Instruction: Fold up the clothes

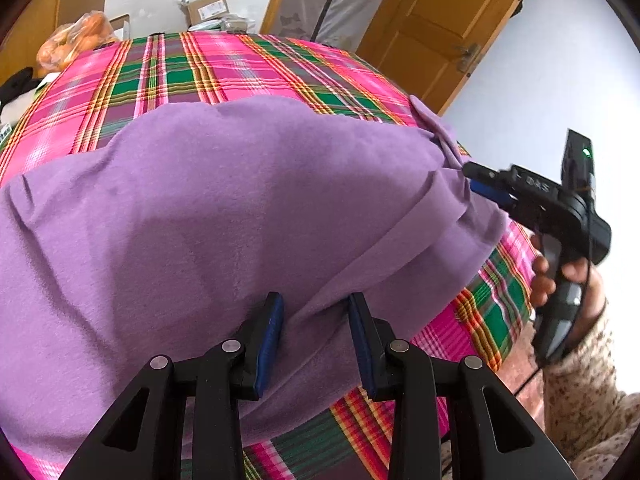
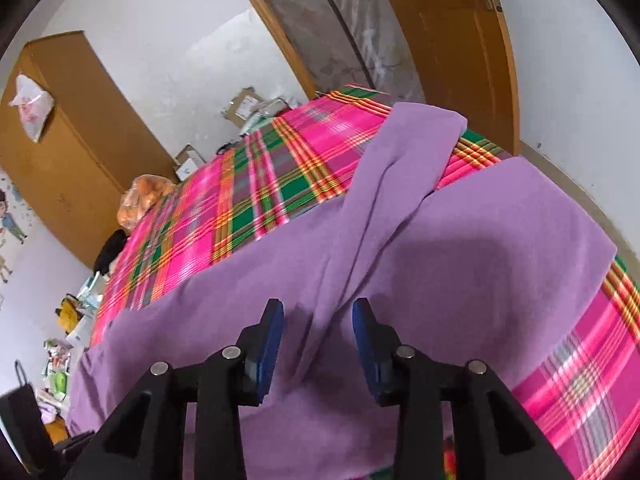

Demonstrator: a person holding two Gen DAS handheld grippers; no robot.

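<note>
- I see the purple garment [image 1: 224, 208] spread over most of the left wrist view, lying on the pink and green plaid cloth [image 1: 192, 68] that covers the bed.
- My left gripper [image 1: 316, 340] sits at the bottom centre of that view, its 2 blue-padded fingers [image 1: 272, 336] standing partly apart over the purple fabric. A ridge of cloth runs up between them, but I cannot see the pads pressing on it.
- At the right edge of the same view, a hand [image 1: 560, 280] in a speckled knit sleeve [image 1: 588, 380] holds my right gripper [image 1: 474, 178]; its tip meets a bunched fold at the garment's right side.
- In the right wrist view, the right gripper [image 2: 318, 344] is at the bottom centre, jaws partly apart. A long folded strip of the purple garment [image 2: 520, 248] passes between the fingers [image 2: 362, 340] without being pinched.
- That strip [image 2: 400, 152] runs from the bottom centre to the upper right of the frame, its far end lying on the plaid cloth [image 2: 248, 200].
- In the upper left of the right wrist view stands a wooden wardrobe [image 2: 80, 128] with a plastic bag [image 2: 32, 108] hanging on it.
- An orange bag [image 2: 144, 200] sits at the far left edge of the bed, and a wooden door [image 2: 452, 40] fills the upper right.
</note>
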